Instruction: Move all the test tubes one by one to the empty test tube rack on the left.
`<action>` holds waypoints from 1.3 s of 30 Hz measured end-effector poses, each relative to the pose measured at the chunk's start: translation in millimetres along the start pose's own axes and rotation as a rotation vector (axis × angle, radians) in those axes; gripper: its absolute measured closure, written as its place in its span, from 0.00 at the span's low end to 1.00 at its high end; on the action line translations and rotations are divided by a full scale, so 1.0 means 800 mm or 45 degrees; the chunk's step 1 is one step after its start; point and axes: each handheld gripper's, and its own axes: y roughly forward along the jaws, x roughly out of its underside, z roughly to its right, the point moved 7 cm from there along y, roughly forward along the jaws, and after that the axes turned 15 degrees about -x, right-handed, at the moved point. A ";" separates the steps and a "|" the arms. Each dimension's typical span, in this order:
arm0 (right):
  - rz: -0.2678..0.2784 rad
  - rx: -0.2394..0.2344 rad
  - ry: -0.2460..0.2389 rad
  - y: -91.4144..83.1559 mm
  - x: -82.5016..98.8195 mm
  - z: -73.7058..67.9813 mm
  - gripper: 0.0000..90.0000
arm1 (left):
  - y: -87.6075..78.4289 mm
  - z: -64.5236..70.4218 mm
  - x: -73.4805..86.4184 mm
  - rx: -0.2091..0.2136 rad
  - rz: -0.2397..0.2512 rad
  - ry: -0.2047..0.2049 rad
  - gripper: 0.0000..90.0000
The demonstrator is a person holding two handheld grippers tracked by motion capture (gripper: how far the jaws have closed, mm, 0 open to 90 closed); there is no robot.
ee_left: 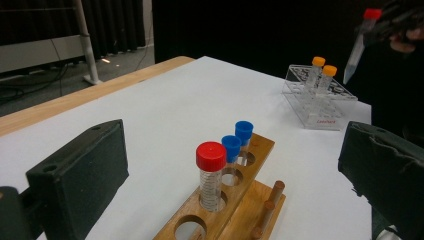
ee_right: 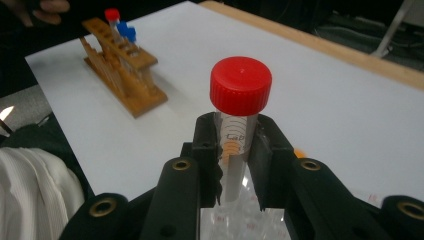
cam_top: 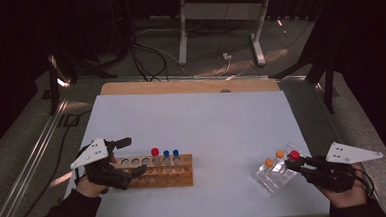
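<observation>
- Red-capped tube (ee_right: 239, 115) sits clamped between the jaws of the right gripper (ee_right: 235, 150), held just below its cap; in the left gripper view it hangs clear above the clear plastic rack (ee_left: 320, 102), tip pointing down.
- In the high view the right gripper (cam_top: 296, 164) is near the table's (cam_top: 196, 118) front right corner, its jaws over the clear plastic rack (cam_top: 277, 176).
- Two orange-capped tubes (cam_top: 274, 158) stand upright in that rack, just beside the held tube.
- Wooden rack (cam_top: 157, 171) lies near the table's front left corner, parallel to the front edge.
- It holds one red-capped tube (ee_left: 210, 175) and two blue-capped tubes (ee_left: 238, 140), upright in neighbouring holes; the holes to their left are empty.
- Left gripper (cam_top: 117, 160) is at the wooden rack's left end with its jaws spread wide apart, one on either side of the rack's end, gripping nothing.
</observation>
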 end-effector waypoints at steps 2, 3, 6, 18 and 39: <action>0.007 -0.005 -0.016 -0.002 -0.011 0.000 0.82 | 0.000 0.001 -0.002 0.002 0.000 0.001 0.01; 0.009 -0.009 -0.028 -0.002 -0.016 -0.001 0.82 | 0.000 0.001 -0.003 0.004 0.001 0.005 0.01; 0.019 -0.021 -0.052 -0.003 -0.031 -0.002 0.82 | 0.000 0.003 -0.006 0.012 0.005 0.006 0.01; 0.041 -0.095 -0.115 0.015 -0.070 -0.010 0.82 | 0.005 0.017 -0.026 0.095 -0.034 -0.002 0.01; -0.009 -0.285 -0.202 0.101 -0.097 -0.034 0.82 | 0.053 0.070 -0.088 0.179 -0.035 0.069 0.02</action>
